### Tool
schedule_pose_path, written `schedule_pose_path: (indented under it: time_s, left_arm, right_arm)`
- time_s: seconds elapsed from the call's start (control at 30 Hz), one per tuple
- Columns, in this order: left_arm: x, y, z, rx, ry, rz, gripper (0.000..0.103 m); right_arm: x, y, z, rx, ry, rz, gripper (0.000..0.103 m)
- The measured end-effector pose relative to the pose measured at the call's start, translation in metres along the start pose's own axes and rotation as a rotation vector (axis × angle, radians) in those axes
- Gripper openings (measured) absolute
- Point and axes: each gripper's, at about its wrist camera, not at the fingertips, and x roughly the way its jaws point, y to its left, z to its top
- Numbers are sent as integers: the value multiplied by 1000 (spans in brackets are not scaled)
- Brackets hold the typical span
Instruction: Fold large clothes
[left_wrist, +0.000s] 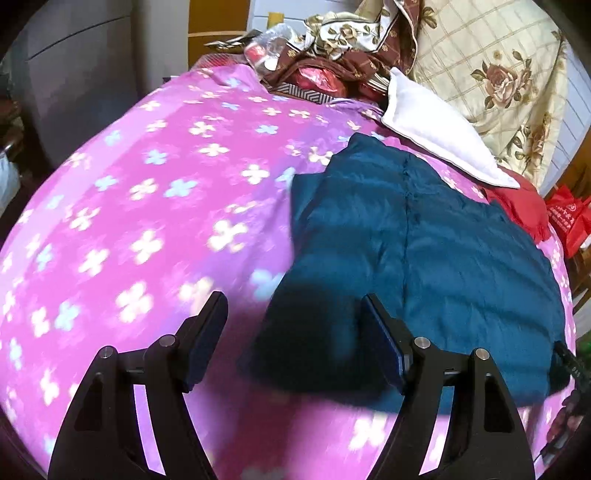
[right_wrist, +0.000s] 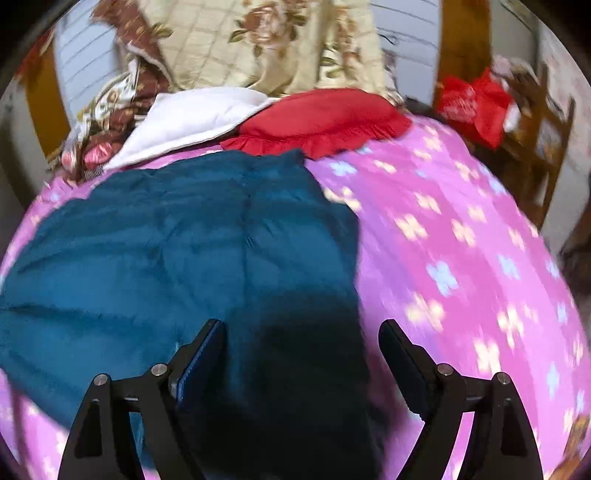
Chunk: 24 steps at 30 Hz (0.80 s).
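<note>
Teal quilted puffy garment (left_wrist: 424, 236) lies flat on the pink flower-print bedsheet (left_wrist: 147, 206), left gripper (left_wrist: 293, 325) spread wide over its near corner, and in the right wrist view right gripper (right_wrist: 301, 350) hangs spread too, nothing pinched, over the garment's (right_wrist: 177, 236) near edge.

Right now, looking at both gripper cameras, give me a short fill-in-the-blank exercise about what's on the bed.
1. The teal jacket lies on a bedspread whose main colour is ____.
2. The jaws of the left gripper and the right gripper are both ____.
3. Beyond the jacket's far edge sits a ruffled cushion coloured ____.
4. Beside that cushion lies a plain pillow coloured ____.

Missing words: pink; open; red; white
</note>
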Motion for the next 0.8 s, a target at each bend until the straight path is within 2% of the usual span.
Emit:
schedule_pose_path:
  time_s: [0.17,0.23,0.33,0.47,0.6,0.8]
  left_arm:
    - [-36,9,-47,18,-5,22,75]
    - [-50,10,-70,22,-10,42,75]
    - [-71,9,-101,12,-15,32,75]
    - [-100,6,-135,-15,-23,-4,75]
    - [-122,0,-163,-7,-30,15,75]
    - [-139,-7,-180,57,-48,41,75]
  right_arm:
    - [-56,-28,-48,67,19,74,84]
    - [-75,-31,-65,71,19,92,84]
    - [-99,-26,-91,65,13,122,84]
    - [-116,-10,-118,55,30,170,84]
    - [-126,5,-139,63,55,222,84]
    - [-133,18,-155,59,75,255,84]
